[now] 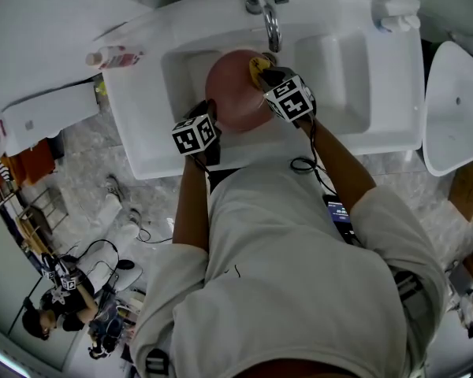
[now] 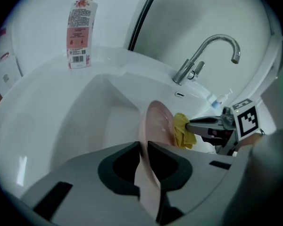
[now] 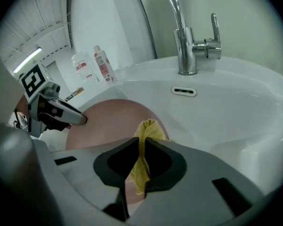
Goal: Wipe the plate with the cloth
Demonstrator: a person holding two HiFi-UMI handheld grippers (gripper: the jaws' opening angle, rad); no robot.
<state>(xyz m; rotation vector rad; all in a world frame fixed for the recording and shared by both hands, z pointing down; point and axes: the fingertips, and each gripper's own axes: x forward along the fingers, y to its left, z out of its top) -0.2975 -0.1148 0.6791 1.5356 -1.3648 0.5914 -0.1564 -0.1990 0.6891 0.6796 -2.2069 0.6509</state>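
Holding a round pink plate [image 2: 155,126] by its near rim, the left gripper [image 2: 144,160] has both jaws pinched on the plate's edge, which runs edge-on between them in the left gripper view. Plate stands roughly upright inside the basin of the white ceramic sink [image 1: 343,77], below the chrome faucet [image 1: 269,16]. Right gripper [image 3: 142,163] has its jaws pressed onto a crumpled yellow cloth [image 3: 146,142]; a fold sticks out past the tips and the rest hangs down between them. Cloth is touching the plate's face, toward its upper right part in the head view. The grippers sit on opposite sides of the plate: left at the lower left rim, right reaching in from the right, close to the faucet spout. Both marker cubes face up toward the head camera. A clear bottle with a pink label [image 2: 80,29] stands on the sink's left ledge, well apart from the plate. The person's bare forearms reach over the sink's front edge.
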